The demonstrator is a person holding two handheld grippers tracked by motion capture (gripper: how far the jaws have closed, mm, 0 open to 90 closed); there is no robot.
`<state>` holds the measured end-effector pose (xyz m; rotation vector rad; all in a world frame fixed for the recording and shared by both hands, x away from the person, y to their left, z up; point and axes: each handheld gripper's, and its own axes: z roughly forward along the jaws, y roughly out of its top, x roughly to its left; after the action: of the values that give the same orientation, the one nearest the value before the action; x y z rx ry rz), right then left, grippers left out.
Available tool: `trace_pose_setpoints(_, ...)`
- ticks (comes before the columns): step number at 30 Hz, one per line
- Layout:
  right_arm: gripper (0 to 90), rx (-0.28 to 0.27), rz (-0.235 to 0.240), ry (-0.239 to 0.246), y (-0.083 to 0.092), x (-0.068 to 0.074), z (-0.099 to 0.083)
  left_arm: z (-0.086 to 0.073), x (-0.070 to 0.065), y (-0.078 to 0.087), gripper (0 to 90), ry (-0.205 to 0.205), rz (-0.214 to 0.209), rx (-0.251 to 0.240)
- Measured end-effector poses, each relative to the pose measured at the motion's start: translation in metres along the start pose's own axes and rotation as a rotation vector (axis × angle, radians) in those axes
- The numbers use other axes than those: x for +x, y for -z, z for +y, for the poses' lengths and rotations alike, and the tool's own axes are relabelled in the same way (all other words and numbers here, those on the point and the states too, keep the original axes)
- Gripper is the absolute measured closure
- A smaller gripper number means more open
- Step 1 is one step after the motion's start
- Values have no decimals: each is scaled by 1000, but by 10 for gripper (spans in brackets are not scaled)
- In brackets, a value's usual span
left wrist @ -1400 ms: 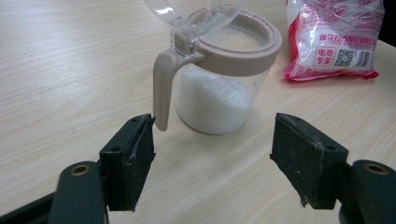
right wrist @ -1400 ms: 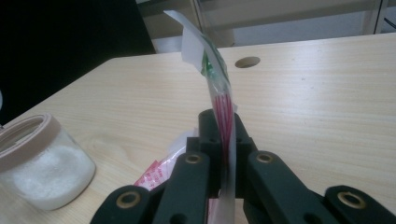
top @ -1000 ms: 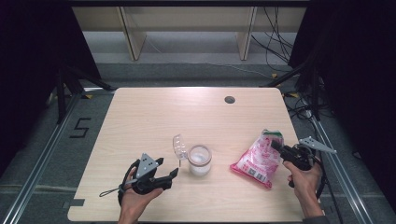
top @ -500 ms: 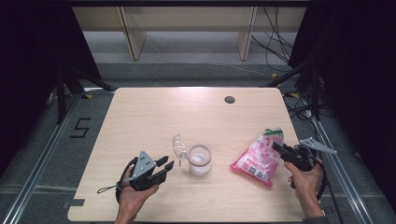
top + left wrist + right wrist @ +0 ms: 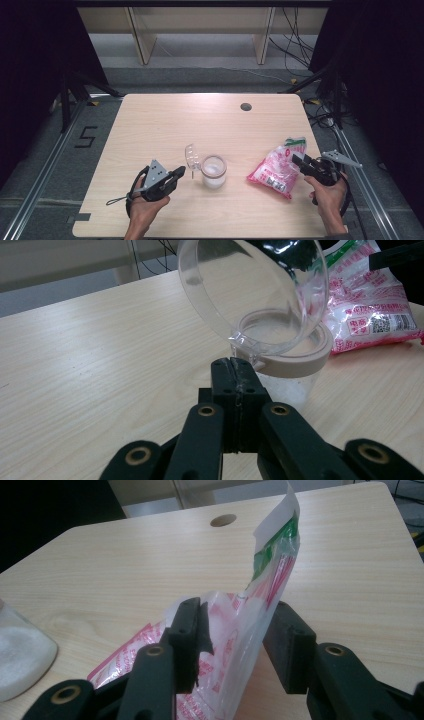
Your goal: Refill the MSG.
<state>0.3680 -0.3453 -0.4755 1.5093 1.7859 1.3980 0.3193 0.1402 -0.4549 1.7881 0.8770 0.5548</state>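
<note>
Even overhead light, dark surroundings, soft shadows, slightly blurred close-ups

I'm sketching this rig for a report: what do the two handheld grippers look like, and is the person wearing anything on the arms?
Both the left gripper and the right gripper are black, each with two flat black jaws on linkage arms pinned by brass-coloured rivets. Each carries a grey three-cornered plate on top. A thin black cable trails from the left one. The forearms show bare, with no sleeves or gloves in the high view.

Jar [image 5: 213, 171] (lid [image 5: 192, 156] up) between tongs
</note>
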Motion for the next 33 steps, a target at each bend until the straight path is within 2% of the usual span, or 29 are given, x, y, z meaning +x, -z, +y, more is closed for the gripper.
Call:
trace_pose_setpoints(3,563,-2,10,4,1,-2,0,0,0,0,892,11,-5,-1)
trace_pose_setpoints(4,533,4,-20,-35,2,1,-1,0,1,0,892,3,-10,0)
trace_pose_setpoints(6,532,9,-23,-30,3,0,-1,0,0,-1,892,10,-10,-1)
trace_pose_setpoints(7,529,35,-36,-43,6,0,-1,2,1,-2,892,-12,-17,-6)
trace_pose_setpoints(8,529,24,-35,-16,6,-2,-1,2,0,-2,892,1,-16,-2)
trace_pose_setpoints(9,529,24,-35,-16,6,-2,-1,2,0,-2,892,1,-16,-2)
trace_pose_setpoints(10,526,-7,-28,-35,8,-2,-2,3,0,-3,892,0,-18,-7)
trace_pose_setpoints(12,523,-10,-30,-38,10,-2,-2,4,0,-3,892,14,-19,-8)
trace_pose_setpoints(13,518,-12,-36,-32,14,-2,-2,5,1,-3,892,1,-19,-14)
trace_pose_setpoints(14,518,-25,-39,-51,16,0,-2,6,1,-3,892,-2,-18,-13)
trace_pose_setpoints(15,518,-35,-42,-46,17,1,-2,6,1,-3,892,-2,-18,-13)
trace_pose_setpoints(17,506,-31,-56,3,21,2,-1,7,2,-4,892,2,-22,-14)
trace_pose_setpoints(19,497,-27,-67,12,25,5,-1,8,1,-4,891,6,-20,-13)
trace_pose_setpoints(20,493,-61,-60,21,23,6,-2,8,2,-4,891,8,-17,-7)
trace_pose_setpoints(23,488,-41,-64,29,28,11,-3,10,4,-6,890,-4,-19,-15)
trace_pose_setpoints(24,484,-52,-51,8,28,13,-3,10,4,-6,891,-4,-19,-15)
trace_pose_setpoints(25,479,-48,-73,16,30,15,-4,11,2,-6,891,18,-13,-10)
trace_pose_setpoints(27,476,-51,-70,24,30,17,-4,11,3,-6,891,18,-11,-10)
trace_pose_setpoints(28,474,-58,-37,55,31,18,-5,12,3,-7,891,23,-19,-17)
trace_pose_setpoints(29,474,-59,-40,27,31,22,-7,13,3,-7,891,11,-23,-12)
trace_pose_setpoints(30,470,-63,-22,54,31,21,-8,13,3,-8,890,14,-23,-7)
trace_pose_setpoints(31,466,-30,-42,77,33,23,-8,14,2,-8,891,13,-20,-2)
trace_pose_setpoints(33,464,-46,-24,81,31,27,-10,15,2,-8,890,8,-22,-5)
